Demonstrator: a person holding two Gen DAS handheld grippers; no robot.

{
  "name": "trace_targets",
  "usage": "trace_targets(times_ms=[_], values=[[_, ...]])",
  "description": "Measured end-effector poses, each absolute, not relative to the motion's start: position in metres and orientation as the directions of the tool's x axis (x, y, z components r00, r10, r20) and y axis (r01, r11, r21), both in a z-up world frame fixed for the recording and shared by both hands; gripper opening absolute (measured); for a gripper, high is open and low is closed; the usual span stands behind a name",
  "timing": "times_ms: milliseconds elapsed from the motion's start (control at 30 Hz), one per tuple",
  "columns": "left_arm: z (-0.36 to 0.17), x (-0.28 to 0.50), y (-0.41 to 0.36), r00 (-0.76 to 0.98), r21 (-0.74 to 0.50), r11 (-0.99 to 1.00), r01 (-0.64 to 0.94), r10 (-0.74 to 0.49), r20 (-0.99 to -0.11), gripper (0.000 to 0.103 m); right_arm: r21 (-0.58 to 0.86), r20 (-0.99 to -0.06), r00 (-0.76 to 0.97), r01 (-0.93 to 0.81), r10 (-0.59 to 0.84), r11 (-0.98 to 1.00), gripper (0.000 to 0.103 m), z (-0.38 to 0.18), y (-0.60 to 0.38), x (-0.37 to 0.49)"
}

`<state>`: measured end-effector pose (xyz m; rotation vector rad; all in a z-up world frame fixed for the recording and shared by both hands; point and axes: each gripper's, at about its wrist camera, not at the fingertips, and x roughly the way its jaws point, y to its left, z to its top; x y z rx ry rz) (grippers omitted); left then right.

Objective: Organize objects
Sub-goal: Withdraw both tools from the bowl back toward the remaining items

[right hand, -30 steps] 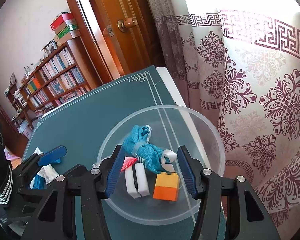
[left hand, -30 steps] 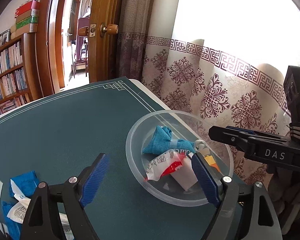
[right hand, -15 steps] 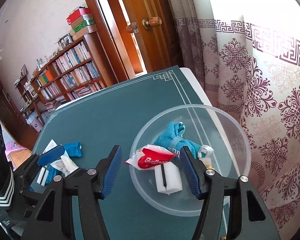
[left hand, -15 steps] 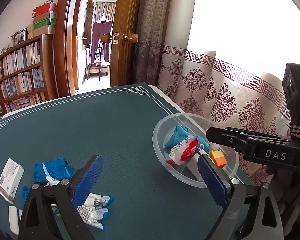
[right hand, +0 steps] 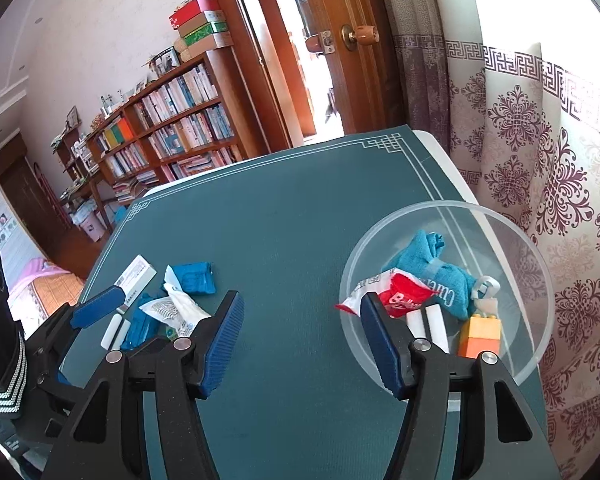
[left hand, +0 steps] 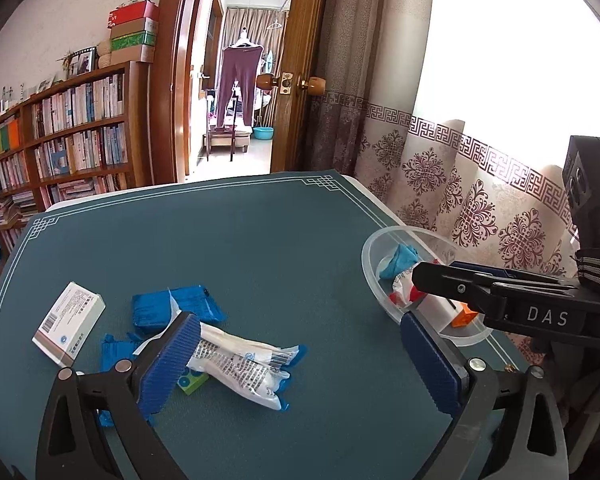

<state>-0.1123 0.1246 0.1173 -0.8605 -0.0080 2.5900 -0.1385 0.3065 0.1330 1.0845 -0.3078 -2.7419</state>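
Already my bowl [right hand: 440,216] at right holds several items; lower-left packets [left hand: 240,360] remain on the worktop [left hand: 280,240], both grippers [left hand: 300,356] [right hand: 300,340] apart, empty.

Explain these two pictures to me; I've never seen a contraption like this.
No robot here: a person holds a two-fingered gripper in each hand, each carrying a wide-angle camera looking along its blue-padded fingers. One picture is from the left gripper, the other from the right gripper; each also shows the other at its edge. Both are open and hold nothing.

On the green table lie a white box, blue packets and a long white wrapper. At the right, a clear bowl holds a blue cloth, a red packet, white blocks and an orange brick.
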Motion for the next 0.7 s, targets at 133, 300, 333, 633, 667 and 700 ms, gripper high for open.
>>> trace_targets(times_ms=[133, 300, 333, 633, 667, 700], values=[[0.115, -0.106, 0.105, -0.744, -0.130, -0.932, -0.339, 0.349, -0.569, 0.102, 0.268, -0.664, -0.700, 0.106, -0.263, -0.958, 0.063, 0.124, 0.291, -0.141], [0.113, -0.103, 0.077, -0.765, -0.129, -0.948, -0.291, 0.311, -0.564, 0.102, 0.277, -0.678, -0.674, 0.137, -0.295, -0.951, 0.063, 0.113, 0.270, -0.143], [0.113, -0.102, 0.071, -0.770, -0.128, -0.952, -0.279, 0.301, -0.563, 0.102, 0.278, -0.681, -0.668, 0.143, -0.300, -0.950, 0.063, 0.111, 0.266, -0.143], [0.098, -0.106, 0.006, -0.790, -0.145, -0.980, -0.138, 0.197, -0.580, 0.102, 0.268, -0.699, -0.631, 0.207, -0.338, -0.941, 0.063, 0.098, 0.233, -0.147], [0.096, -0.107, 0.000, -0.789, -0.148, -0.981, -0.122, 0.186, -0.586, 0.102, 0.265, -0.700, -0.627, 0.216, -0.341, -0.940, 0.063, 0.097, 0.229, -0.148], [0.093, -0.108, -0.005, -0.787, -0.150, -0.983, -0.108, 0.177, -0.591, 0.102, 0.263, -0.702, -0.623, 0.224, -0.345, -0.939, 0.063, 0.096, 0.225, -0.148]])
